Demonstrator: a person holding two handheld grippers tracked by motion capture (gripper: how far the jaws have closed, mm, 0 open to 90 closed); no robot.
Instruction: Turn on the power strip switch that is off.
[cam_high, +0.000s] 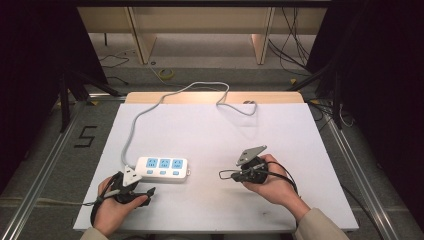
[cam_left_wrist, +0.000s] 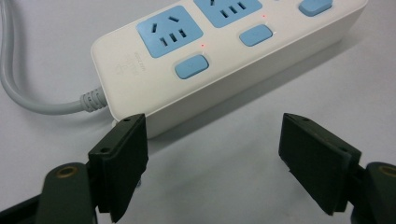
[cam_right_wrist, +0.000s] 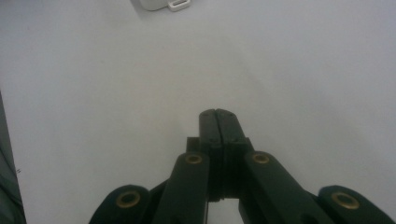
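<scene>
Your left gripper stood spread wide, nothing between the jaws, with the left pad just beside the cord end of the white power strip. The left gripper view showed small red lights by the blue switches; the high view instead showed the strip lying at the table's near left, its grey cord running toward the far edge. Your right gripper was clenched empty over bare table, well apart from the strip.

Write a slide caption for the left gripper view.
Open left tool poised at the cable end of a white power strip with blue sockets, on a white table.
</scene>
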